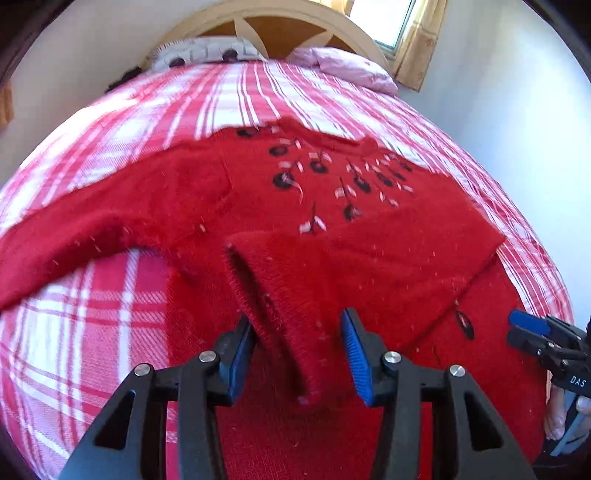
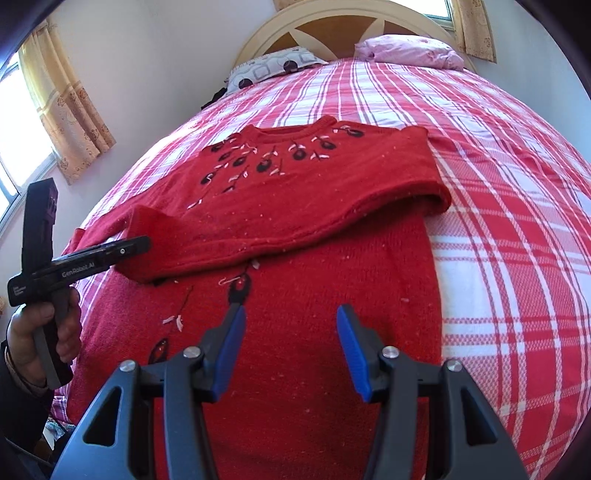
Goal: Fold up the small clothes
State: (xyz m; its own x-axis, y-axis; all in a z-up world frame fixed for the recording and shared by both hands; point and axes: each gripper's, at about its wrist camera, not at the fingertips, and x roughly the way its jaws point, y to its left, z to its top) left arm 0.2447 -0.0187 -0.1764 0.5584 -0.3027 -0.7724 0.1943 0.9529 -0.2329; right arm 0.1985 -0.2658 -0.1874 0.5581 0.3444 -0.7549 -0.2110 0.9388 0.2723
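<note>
A red knitted sweater (image 1: 192,192) (image 2: 332,184) with black and white flower stitching lies face up on the bed. Its right sleeve is folded across the chest. The cuff (image 1: 280,295) (image 2: 147,225) of that sleeve sits between the jaws of my left gripper (image 1: 295,354) (image 2: 142,242). The left pad touches the cuff's edge, and a gap shows at the right pad. The other sleeve (image 1: 55,254) stretches out to the left. My right gripper (image 2: 291,347) (image 1: 524,328) stands open over the sweater's lower body with nothing between its fingers.
A red and white plaid blanket (image 1: 110,350) (image 2: 498,258) covers the bed. A patterned pillow (image 2: 273,68) and a pink pillow (image 2: 406,50) lie by the arched headboard (image 2: 332,26). White walls and curtained windows (image 2: 62,110) flank the bed. A hand (image 2: 40,332) holds the left gripper.
</note>
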